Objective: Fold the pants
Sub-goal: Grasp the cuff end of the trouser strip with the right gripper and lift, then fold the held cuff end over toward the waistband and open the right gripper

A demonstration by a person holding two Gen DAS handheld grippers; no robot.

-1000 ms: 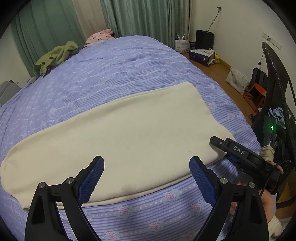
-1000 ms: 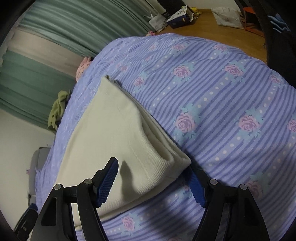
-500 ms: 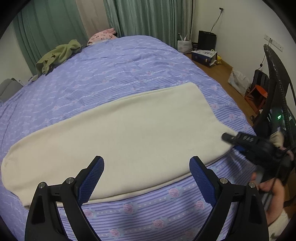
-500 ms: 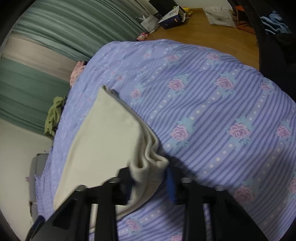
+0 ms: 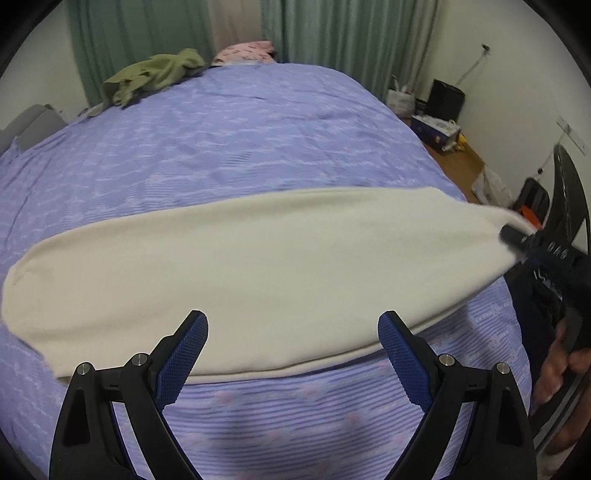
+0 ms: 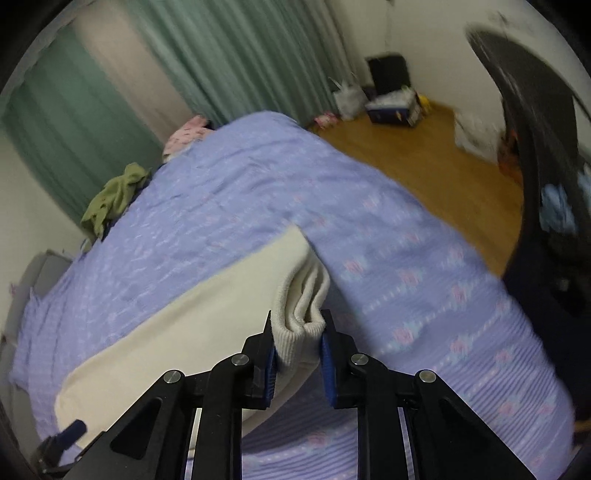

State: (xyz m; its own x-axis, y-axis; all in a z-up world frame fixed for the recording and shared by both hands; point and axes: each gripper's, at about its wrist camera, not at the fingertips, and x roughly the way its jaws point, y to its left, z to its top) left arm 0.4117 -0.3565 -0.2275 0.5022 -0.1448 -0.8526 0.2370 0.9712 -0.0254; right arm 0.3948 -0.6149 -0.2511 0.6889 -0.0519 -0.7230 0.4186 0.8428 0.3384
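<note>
Cream knit pants (image 5: 258,266), already doubled lengthwise, are seen stretched left to right across the middle of the left wrist frame on a lilac rose-striped quilt (image 5: 240,140). Their ribbed end (image 6: 299,332) is pinched and raised by the closing right gripper (image 6: 298,363) at lower centre of the right wrist frame. The left gripper (image 5: 293,354) is held spread and empty above the near edge, nearer the far end at the frame's left. Green curtains (image 5: 351,33) and a wooden floor (image 6: 424,162) are seen behind.
</note>
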